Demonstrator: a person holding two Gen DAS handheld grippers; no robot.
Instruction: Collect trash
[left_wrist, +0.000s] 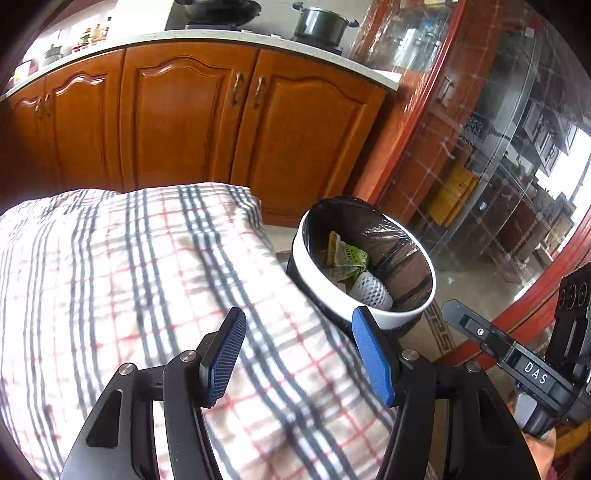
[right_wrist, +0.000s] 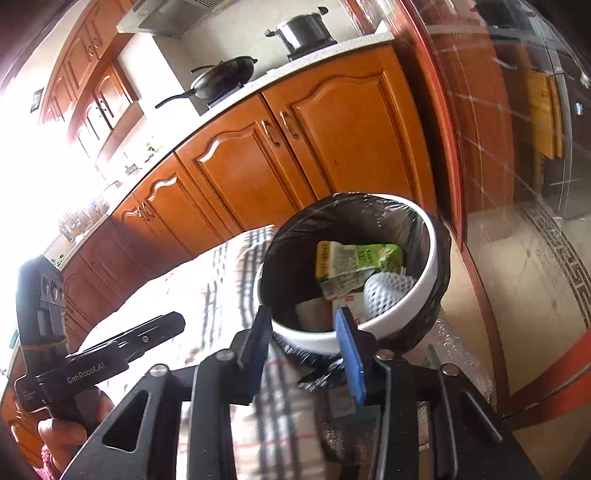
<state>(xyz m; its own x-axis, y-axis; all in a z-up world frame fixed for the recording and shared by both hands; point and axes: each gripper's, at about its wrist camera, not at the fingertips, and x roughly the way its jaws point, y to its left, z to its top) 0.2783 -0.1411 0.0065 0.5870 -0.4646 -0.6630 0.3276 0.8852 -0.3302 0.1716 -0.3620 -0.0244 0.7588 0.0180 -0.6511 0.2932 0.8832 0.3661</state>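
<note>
A round white bin (left_wrist: 391, 316) lined with a black bag stands on the floor beside the table; it also shows in the right wrist view (right_wrist: 413, 295). Inside lie a green and yellow carton (right_wrist: 354, 262) (left_wrist: 345, 254) and a white foam net (right_wrist: 388, 291) (left_wrist: 371, 291). My left gripper (left_wrist: 299, 354) is open and empty above the checked tablecloth (left_wrist: 147, 280), just left of the bin. My right gripper (right_wrist: 304, 350) is open and empty, just above the bin's near rim and the table edge (right_wrist: 229, 280).
Orange wooden cabinets (left_wrist: 184, 122) with a worktop, a pot (left_wrist: 321, 24) and a wok (right_wrist: 225, 79) stand behind. A red-framed glass door (left_wrist: 480, 147) is at the right. The tiled floor (right_wrist: 517, 266) lies beyond the bin. Each gripper shows in the other's view.
</note>
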